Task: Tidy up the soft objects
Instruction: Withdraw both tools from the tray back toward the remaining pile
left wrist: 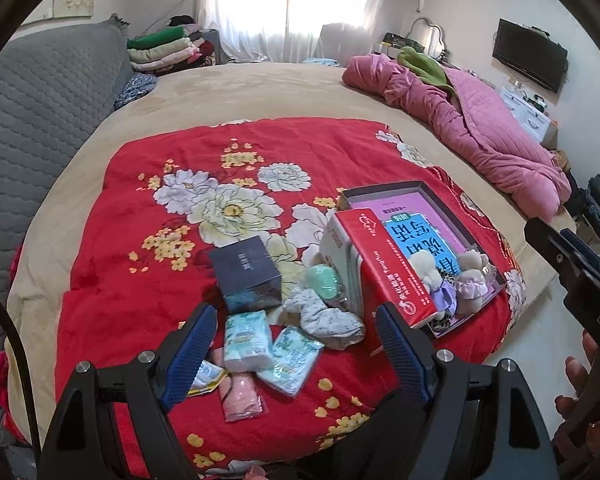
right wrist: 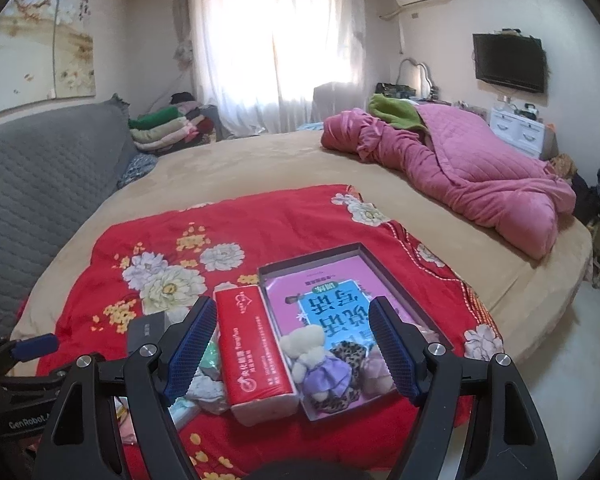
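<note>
Both hand-held grippers hang wide open over the bed with nothing between their pads — the left hand-held gripper (left wrist: 296, 350) above a loose heap of soft things, the right hand-held gripper (right wrist: 292, 350) above the near end of a shallow box.

Nearest under the left one lie a pink rolled cloth in a clear wrapper (left wrist: 240, 394), two pale blue tissue packs (left wrist: 247, 336) and a small yellow sachet (left wrist: 206, 378); just past them sit a crumpled grey-white cloth (left wrist: 328, 316), a mint-green soft piece (left wrist: 322, 280) and a dark blue carton (left wrist: 246, 276). All rest on the red floral quilt (left wrist: 140, 240).

My reading is that the sorting has barely begun, and the sensible next pick is one small soft item from the heap. To do it well, centre the open fingers over a single tissue pack, come straight down so the pads straddle its short sides, and close gently — soft wrappers slide and squash, and a neighbour could be dragged along.

The shallow box (right wrist: 312, 258) holds a purple-and-blue booklet (right wrist: 332, 300) lying flat, with small plush dolls (right wrist: 312, 354) and a leopard-print scrunchie (right wrist: 350, 354) at its near end. A red tissue brick (right wrist: 254, 344) lies along its left wall, outside it.

Farther off, a pink quilt (right wrist: 460, 168) is bundled on the beige bedspread.
</note>
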`<state>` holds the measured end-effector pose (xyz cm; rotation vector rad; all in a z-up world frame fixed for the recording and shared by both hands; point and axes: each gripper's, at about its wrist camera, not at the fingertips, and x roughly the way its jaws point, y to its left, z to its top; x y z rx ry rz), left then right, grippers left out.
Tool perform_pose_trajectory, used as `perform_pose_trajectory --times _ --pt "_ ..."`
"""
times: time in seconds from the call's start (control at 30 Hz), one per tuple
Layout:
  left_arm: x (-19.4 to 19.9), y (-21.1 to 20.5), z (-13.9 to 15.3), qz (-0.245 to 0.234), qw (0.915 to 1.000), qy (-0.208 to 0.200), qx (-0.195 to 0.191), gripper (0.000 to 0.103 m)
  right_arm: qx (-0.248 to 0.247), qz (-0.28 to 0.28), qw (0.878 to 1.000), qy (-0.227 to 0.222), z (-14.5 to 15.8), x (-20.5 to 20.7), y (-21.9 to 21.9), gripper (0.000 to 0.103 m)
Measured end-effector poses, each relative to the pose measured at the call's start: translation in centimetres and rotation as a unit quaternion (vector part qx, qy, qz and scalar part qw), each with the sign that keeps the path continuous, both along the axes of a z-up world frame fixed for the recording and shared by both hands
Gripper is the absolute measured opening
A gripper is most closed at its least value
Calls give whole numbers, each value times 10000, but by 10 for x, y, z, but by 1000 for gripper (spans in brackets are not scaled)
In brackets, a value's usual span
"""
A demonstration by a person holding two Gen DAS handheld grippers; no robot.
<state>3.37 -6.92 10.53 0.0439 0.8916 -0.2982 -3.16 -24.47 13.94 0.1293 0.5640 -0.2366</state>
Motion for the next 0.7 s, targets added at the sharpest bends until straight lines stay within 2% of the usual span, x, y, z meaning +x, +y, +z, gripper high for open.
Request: perform_pose_trajectory --times 0.4,0.7 --pt "-2 50 7 461 9989 -13 -4 81 -97 265 9996 -51 7 -3 23 79" --pt "-3 86 -3 798 9967 132 83 81 -112 477 9988 -17 5 -1 39 79"
